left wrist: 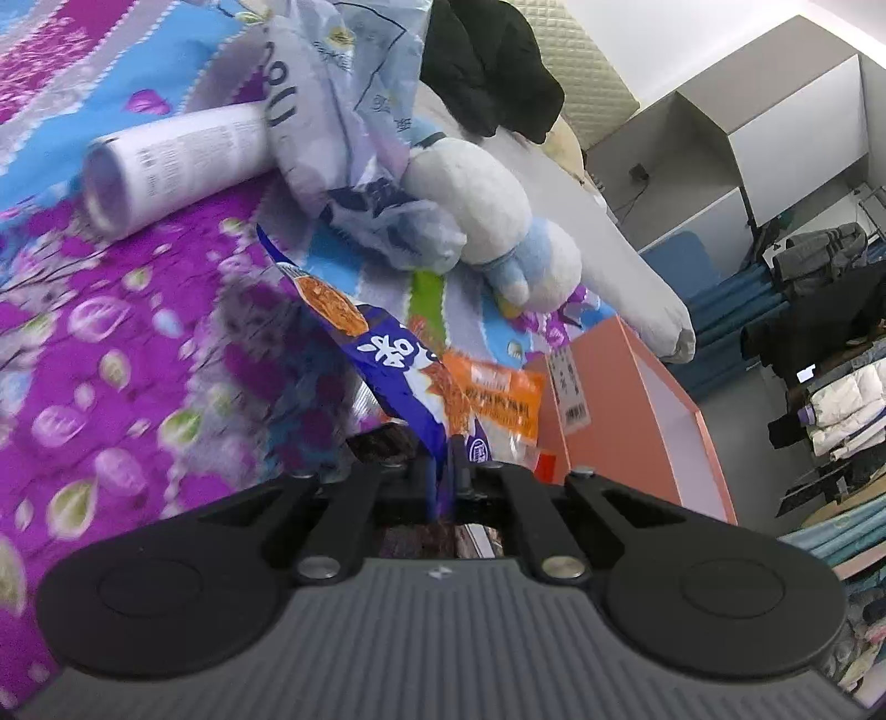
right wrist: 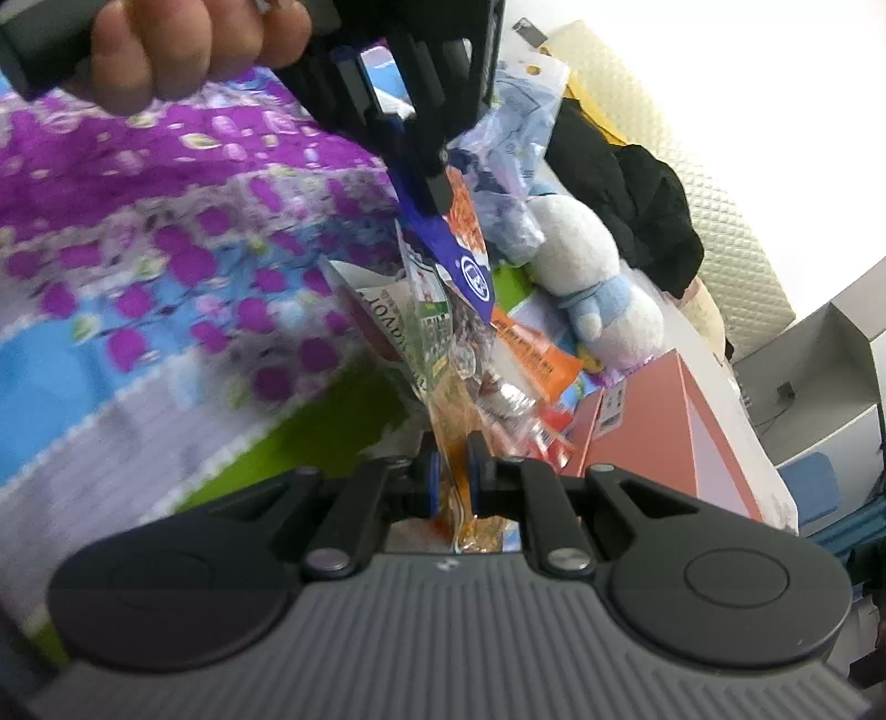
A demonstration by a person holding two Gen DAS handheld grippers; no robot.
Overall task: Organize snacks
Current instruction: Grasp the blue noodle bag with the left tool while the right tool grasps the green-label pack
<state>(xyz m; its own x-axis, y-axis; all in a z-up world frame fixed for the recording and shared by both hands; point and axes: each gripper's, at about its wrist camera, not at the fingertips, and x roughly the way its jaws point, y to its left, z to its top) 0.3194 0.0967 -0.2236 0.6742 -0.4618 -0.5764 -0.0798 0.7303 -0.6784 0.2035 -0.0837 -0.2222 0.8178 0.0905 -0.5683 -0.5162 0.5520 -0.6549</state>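
The left gripper (left wrist: 441, 487) is clamped on the lower edge of a blue snack packet (left wrist: 382, 354), which stands up from its fingers above the bed, its face printed with white characters and a picture of orange-brown food. From the right wrist view the same left gripper (right wrist: 429, 194) comes down from the top of the picture, pinching that blue snack packet (right wrist: 459, 255) by its upper part, with the person's left hand (right wrist: 183, 50) wrapped around the handle above.

The right gripper (right wrist: 449, 471) has its fingers drawn close on a clear packet of orange-yellow snack (right wrist: 454, 404) that rises between the blue pads; whether the pads press it firmly is hard to tell through the motion blur. Just beyond lies a jumble of more packets, among them an orange packet (right wrist: 542, 360) and a red-and-clear one (right wrist: 531, 432).

An orange packet (left wrist: 498, 399) lies on the bed just behind the blue one, beside an open salmon-coloured box (left wrist: 653, 421) with a barcode label on its wall. Farther back on the floral bedspread (left wrist: 138, 332) lie a white cylindrical canister (left wrist: 177, 166) on its side, a pale blue plastic bag (left wrist: 354, 111), a white-and-blue plush toy (left wrist: 487, 221) and a black garment (left wrist: 487, 61)
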